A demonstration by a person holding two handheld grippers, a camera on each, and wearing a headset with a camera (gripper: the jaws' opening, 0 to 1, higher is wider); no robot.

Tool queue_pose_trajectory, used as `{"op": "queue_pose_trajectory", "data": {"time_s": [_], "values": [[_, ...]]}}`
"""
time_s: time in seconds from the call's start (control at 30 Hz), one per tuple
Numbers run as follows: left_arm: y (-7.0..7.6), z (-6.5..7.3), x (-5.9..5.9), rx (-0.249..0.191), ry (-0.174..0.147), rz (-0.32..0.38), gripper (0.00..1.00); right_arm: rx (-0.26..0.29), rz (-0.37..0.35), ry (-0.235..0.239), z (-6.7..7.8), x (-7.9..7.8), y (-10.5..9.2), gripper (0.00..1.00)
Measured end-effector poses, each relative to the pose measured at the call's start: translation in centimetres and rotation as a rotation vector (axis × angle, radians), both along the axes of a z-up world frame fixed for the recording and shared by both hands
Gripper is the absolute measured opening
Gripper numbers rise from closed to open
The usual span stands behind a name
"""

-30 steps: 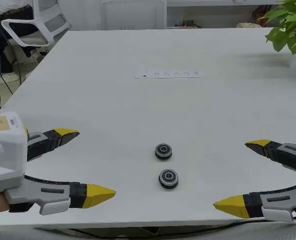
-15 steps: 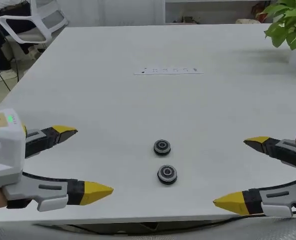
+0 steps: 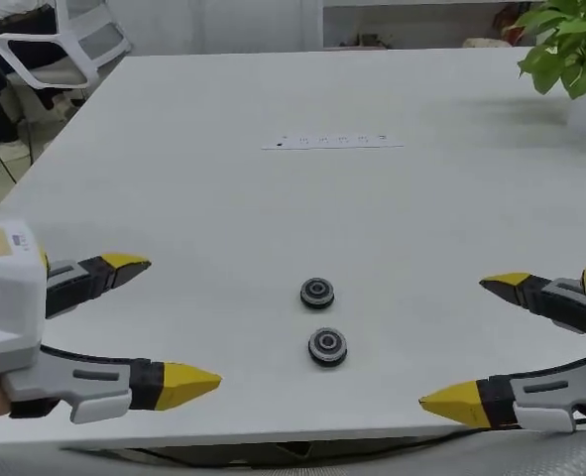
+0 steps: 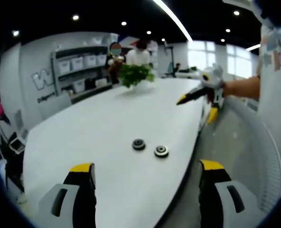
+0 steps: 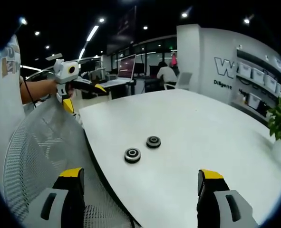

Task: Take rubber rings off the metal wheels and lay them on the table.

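The left tongs (image 3: pixel 178 320) sit at the lower left of the head view, jaws spread wide and holding nothing. The right tongs (image 3: pixel 453 342) mirror them at the lower right, likewise released and empty. Both are at the near edge of the pale tabletop (image 3: pixel 273 218). Between them, in the lower middle of the frame, the nearer wheel (image 3: pixel 327 346) lies flat, with the farther wheel (image 3: pixel 317 293) just above it, close but apart. Each wears a dark rubber ring (image 3: pixel 312 349) around its rim. A white paper strip (image 3: pixel 332 141) lies at upper centre, a leafy plant (image 3: pixel 565 50) at upper right and an office chair (image 3: pixel 64 50) at upper left.
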State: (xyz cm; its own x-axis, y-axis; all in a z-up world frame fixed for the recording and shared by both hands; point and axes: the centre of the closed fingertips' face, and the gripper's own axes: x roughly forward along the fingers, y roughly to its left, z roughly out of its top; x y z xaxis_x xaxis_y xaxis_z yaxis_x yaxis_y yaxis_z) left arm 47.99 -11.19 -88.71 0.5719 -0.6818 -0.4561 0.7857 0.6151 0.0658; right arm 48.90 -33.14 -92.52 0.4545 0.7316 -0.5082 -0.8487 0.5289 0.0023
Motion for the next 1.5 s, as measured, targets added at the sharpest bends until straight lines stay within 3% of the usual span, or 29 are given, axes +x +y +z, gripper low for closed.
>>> {"op": "queue_pose_trajectory", "data": {"time_s": [0.97,1.5], "values": [[0.3,-0.1,0.1,0.012,0.005,-0.001,0.91,-0.006,0.02,0.003,0.0,0.5,0.4,0.99],[0.5,0.5,0.8,0.011,-0.001,0.002,0.91,-0.011,0.048,-0.008,0.3,1.4,1.3,0.99]]}}
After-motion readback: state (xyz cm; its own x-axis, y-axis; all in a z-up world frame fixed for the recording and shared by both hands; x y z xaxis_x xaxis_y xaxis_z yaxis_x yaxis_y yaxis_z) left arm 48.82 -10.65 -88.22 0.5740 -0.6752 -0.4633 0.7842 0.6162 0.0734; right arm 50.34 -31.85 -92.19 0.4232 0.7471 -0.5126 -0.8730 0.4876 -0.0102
